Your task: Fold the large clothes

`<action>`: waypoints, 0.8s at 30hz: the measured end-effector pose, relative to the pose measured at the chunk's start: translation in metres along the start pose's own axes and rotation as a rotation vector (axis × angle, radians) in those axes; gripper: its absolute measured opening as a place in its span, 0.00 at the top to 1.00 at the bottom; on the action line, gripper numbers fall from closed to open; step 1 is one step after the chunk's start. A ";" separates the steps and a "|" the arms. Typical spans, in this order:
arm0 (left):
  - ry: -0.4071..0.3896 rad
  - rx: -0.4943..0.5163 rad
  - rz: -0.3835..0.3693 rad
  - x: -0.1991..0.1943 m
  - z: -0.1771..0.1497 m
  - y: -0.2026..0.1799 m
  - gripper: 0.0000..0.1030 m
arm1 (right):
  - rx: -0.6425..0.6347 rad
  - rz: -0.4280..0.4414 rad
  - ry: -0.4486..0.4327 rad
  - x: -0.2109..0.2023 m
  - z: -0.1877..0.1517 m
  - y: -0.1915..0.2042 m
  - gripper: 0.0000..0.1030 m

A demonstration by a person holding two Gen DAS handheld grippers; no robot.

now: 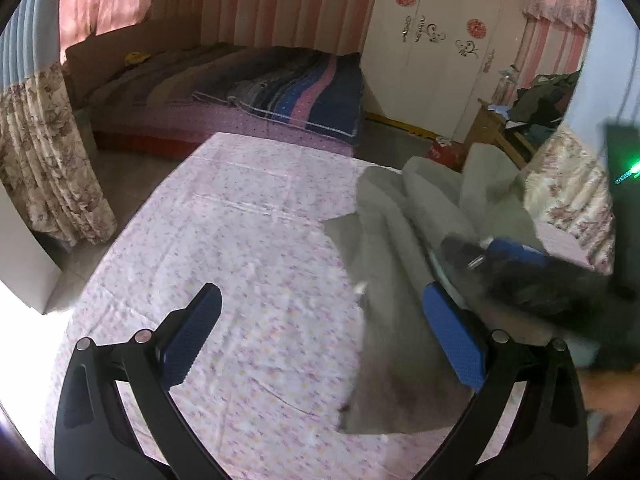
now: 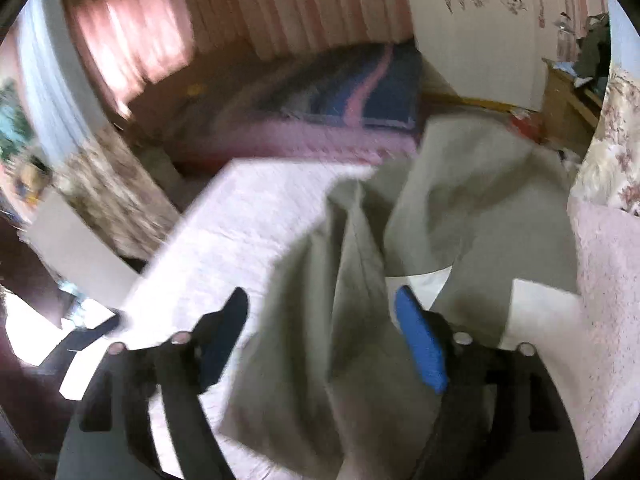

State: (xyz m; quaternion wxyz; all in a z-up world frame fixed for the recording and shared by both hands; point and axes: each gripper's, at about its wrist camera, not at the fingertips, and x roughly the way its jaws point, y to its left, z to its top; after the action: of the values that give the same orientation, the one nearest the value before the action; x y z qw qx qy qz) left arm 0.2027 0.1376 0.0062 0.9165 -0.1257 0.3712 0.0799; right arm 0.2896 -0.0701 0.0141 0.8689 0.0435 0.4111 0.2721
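Bedroom worktop under a floral pink sheet (image 1: 224, 240). Grey garment (image 2: 320, 320) lies rumpled on its right half. Right gripper (image 2: 320, 332) spread wide above the cloth, gripping nothing. Left gripper (image 1: 324, 340) likewise released, straddling the garment's left edge. Striped bed (image 1: 280, 96) behind.

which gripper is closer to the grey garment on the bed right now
Right. The right gripper hangs open directly over the grey garment, cloth showing between its fingers. The left gripper is open mostly over bare sheet, at the garment's left edge.
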 end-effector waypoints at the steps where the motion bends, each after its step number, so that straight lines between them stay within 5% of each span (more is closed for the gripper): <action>1: -0.005 0.006 -0.016 -0.005 -0.001 -0.008 0.03 | -0.001 0.008 -0.022 -0.018 0.000 -0.006 0.21; 6: -0.028 0.084 -0.065 -0.022 -0.014 -0.055 0.03 | 0.014 -0.112 -0.148 -0.097 -0.009 -0.068 0.14; 14: -0.097 0.148 -0.088 -0.035 -0.016 -0.121 0.03 | 0.143 -0.196 -0.100 -0.122 -0.052 -0.170 0.14; 24: -0.154 0.253 -0.091 -0.051 -0.014 -0.163 0.03 | 0.140 -0.174 -0.070 -0.108 -0.069 -0.170 0.14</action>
State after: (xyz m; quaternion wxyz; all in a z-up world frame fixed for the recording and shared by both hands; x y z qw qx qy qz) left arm 0.1962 -0.0252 0.0608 0.9535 -0.0196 0.3008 0.0003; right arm 0.2577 -0.2790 -0.0073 0.8978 0.0776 0.4009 0.1649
